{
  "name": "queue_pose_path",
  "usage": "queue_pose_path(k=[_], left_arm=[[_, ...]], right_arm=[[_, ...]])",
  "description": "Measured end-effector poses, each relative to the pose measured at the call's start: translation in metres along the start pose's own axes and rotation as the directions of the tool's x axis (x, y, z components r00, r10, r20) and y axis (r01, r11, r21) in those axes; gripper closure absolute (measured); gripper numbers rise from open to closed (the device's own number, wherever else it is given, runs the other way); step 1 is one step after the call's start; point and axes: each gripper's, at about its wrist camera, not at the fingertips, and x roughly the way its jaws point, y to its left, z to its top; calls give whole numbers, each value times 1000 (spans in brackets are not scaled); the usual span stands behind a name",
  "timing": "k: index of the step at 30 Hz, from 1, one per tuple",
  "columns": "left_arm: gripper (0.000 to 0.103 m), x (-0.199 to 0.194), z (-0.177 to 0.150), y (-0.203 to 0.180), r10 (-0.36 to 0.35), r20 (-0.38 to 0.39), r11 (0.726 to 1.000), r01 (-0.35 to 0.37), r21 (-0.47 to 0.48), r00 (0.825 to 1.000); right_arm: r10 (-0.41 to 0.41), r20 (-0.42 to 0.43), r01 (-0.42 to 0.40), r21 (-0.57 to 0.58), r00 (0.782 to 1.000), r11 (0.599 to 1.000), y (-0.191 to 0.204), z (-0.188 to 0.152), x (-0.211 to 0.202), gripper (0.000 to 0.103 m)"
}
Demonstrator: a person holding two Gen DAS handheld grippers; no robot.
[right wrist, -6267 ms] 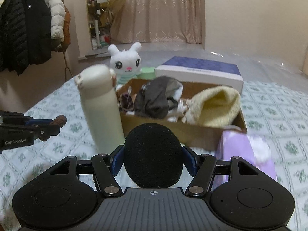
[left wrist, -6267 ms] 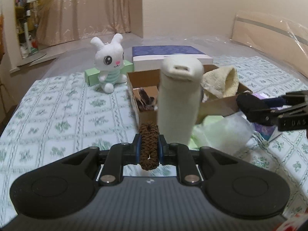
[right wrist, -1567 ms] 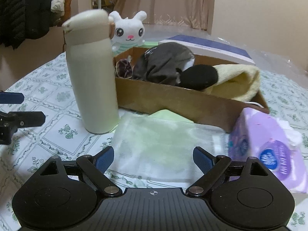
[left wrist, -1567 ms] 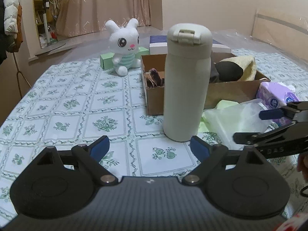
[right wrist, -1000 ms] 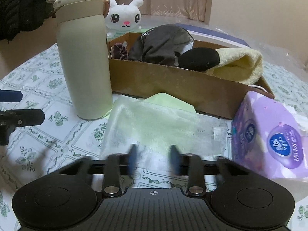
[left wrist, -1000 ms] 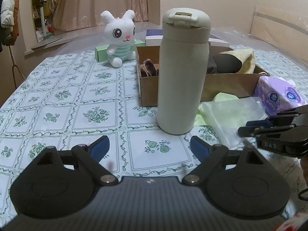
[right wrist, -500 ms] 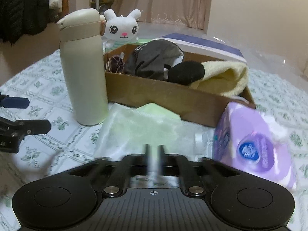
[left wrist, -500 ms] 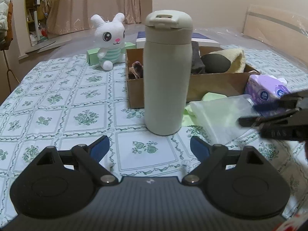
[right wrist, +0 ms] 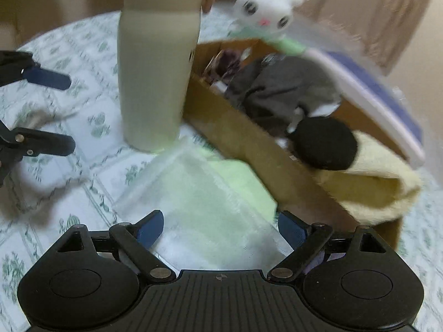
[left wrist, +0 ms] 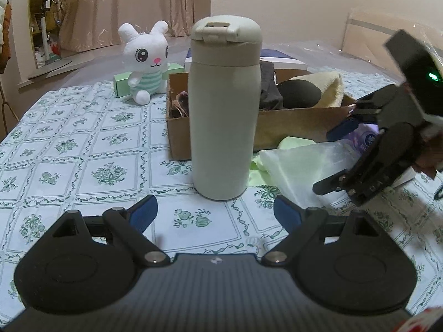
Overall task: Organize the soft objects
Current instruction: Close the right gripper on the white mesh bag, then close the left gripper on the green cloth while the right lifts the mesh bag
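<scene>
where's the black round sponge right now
The black round sponge lies in the cardboard box, right of centre in the right wrist view, between the grey cloth and the yellow towel.

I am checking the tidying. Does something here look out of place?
The yellow towel hangs over the cardboard box edge, and a bagged green cloth lies outside it, beside the hard bottle.

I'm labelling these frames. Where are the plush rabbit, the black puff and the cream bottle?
plush rabbit [left wrist: 146, 55], left wrist view, on its face.
black puff [right wrist: 325, 142], right wrist view, centre of its top.
cream bottle [left wrist: 224, 116], left wrist view, mid-body.
</scene>
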Motion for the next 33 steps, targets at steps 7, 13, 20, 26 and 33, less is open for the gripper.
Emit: queue_pose_path(k=[7,13,20,26,33], left_arm=[[14,6,-2,-6,-23,-25,999,24,35,999],[14,7,0,-22,-68,-40,986,74,148,997],[18,9,7,-55,-189,-53,917,195,348,981],[25,28,12,-90,-210,-68,853,217,474,975],[28,76,27,-120,-134,-67,852,150,501,989]], right_arm=[[-16,-60,17,22,998,1000,-4,-2,2,97],[-30,-21,30,26,999,999,11,-20,-25,102],[-19,58,11,130,998,991,20,-48,-80,102],[-112,97,85,243,989,966,19,-76,-119,102],[-215,164,140,377,963,916,1,-94,-146,102]])
